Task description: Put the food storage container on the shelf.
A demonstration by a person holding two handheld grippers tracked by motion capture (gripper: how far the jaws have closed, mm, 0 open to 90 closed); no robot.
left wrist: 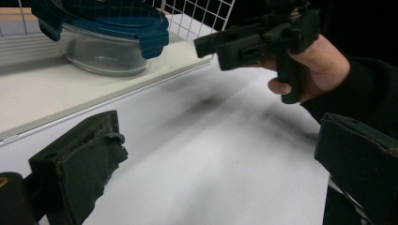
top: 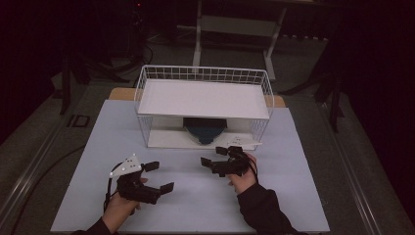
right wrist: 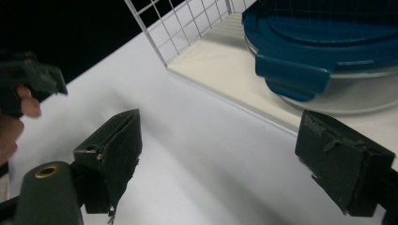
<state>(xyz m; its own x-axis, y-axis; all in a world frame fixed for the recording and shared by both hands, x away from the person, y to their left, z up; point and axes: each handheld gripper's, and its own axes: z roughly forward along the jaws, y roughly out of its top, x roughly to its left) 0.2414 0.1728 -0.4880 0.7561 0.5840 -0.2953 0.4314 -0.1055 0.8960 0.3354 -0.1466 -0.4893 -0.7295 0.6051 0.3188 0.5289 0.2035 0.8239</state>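
Note:
A clear glass bowl with a blue clip-on lid (top: pixel 205 129) stands on the lower shelf (top: pixel 164 139) of a white wire rack, under its upper shelf (top: pixel 203 98). My left gripper (top: pixel 159 176) hovers over the table in front of the rack's left half, open and holding nothing. My right gripper (top: pixel 214 155) is open just before the lower shelf's front edge, close to the bowl. In the left gripper view the bowl (left wrist: pixel 108 42) sits at upper left, beyond the open gripper (left wrist: pixel 220 164). From the right gripper (right wrist: pixel 227 157), the bowl (right wrist: pixel 328 47) lies just past the right jaw.
The pale table (top: pixel 195 200) spreads wide in front of the rack. The rack's wire side walls (top: pixel 142 112) close its left and right ends. Across from my left gripper, the right hand (left wrist: pixel 319 65) holds the right gripper (left wrist: pixel 263 40). A metal frame (top: pixel 235 29) stands beyond the table.

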